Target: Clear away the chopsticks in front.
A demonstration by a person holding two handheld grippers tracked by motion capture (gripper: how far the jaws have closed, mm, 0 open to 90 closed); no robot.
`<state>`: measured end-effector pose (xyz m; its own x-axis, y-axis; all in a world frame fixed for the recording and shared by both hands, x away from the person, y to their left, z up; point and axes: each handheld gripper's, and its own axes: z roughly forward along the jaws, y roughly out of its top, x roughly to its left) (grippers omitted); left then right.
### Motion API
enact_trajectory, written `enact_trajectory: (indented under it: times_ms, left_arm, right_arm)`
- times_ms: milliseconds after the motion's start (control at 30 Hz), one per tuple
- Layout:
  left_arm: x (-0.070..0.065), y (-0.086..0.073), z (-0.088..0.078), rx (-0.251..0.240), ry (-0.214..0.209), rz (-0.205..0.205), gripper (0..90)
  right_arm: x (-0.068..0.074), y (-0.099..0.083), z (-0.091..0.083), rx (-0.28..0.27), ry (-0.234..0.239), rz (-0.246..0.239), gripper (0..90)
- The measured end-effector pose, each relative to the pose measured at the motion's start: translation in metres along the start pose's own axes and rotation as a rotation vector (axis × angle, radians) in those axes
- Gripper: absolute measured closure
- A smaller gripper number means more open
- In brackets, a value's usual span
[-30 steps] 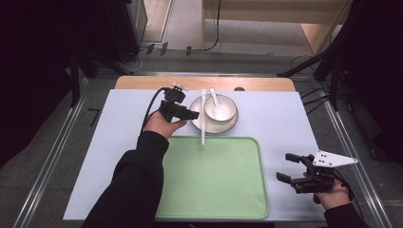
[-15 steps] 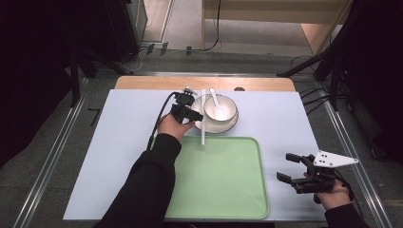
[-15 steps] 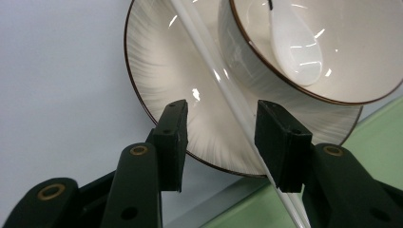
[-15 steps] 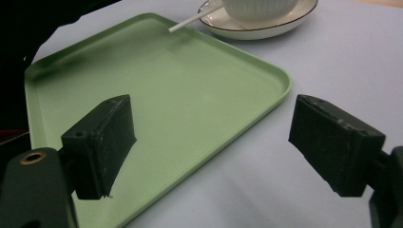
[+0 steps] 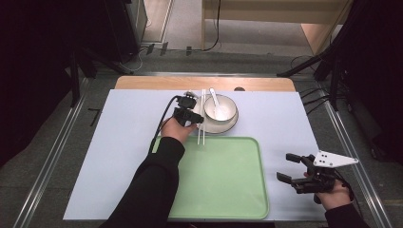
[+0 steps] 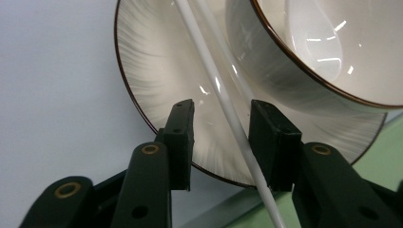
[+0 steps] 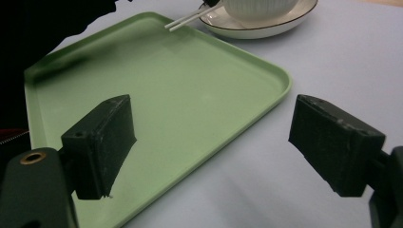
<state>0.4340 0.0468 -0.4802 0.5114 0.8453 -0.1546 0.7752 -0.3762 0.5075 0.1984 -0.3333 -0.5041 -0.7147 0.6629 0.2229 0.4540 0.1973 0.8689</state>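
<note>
Left gripper (image 6: 221,121) fingers closing around chopsticks (image 6: 223,102) on plate (image 6: 142,61), not yet pinched. Lift and move to tray (image 5: 223,190) remain. Right gripper (image 7: 214,147) wide open, empty.

The left gripper (image 5: 198,118), jaws just closing, hangs over the tray's (image 5: 237,199) far edge; the right gripper (image 5: 291,169) gapes beside it.

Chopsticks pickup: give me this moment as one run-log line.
left gripper: jaws just closing around chopsticks, gap left | chopsticks: on plate rim beside bowl, tips over tray | right gripper: open, idle
</note>
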Motion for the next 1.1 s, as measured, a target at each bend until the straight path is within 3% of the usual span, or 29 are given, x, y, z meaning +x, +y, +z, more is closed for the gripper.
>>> enact_trajectory:
  times_ms: [233,333,567,933,1100]
  left_arm:
    - [0.005,0.002,0.010,-0.010,-0.001,-0.064,77.0]
    - [0.010,0.003,0.016,-0.010,-0.005,-0.109,80.3]
    - [0.014,0.004,0.019,-0.013,-0.020,-0.177,82.5]
    - [0.019,0.004,0.019,-0.011,-0.039,-0.224,85.3]
    - [0.021,0.005,0.017,-0.011,-0.073,-0.235,85.8]
  right_arm:
    - [0.000,0.000,0.000,0.000,0.002,-0.002,16.1]
    - [0.000,0.000,0.000,-0.001,0.002,0.000,16.2]
    - [0.000,0.000,-0.001,-0.001,0.003,0.000,16.1]
    - [0.000,0.000,0.000,-0.003,0.006,-0.002,16.2]
    - [0.000,0.000,-0.001,-0.004,0.006,-0.004,16.1]
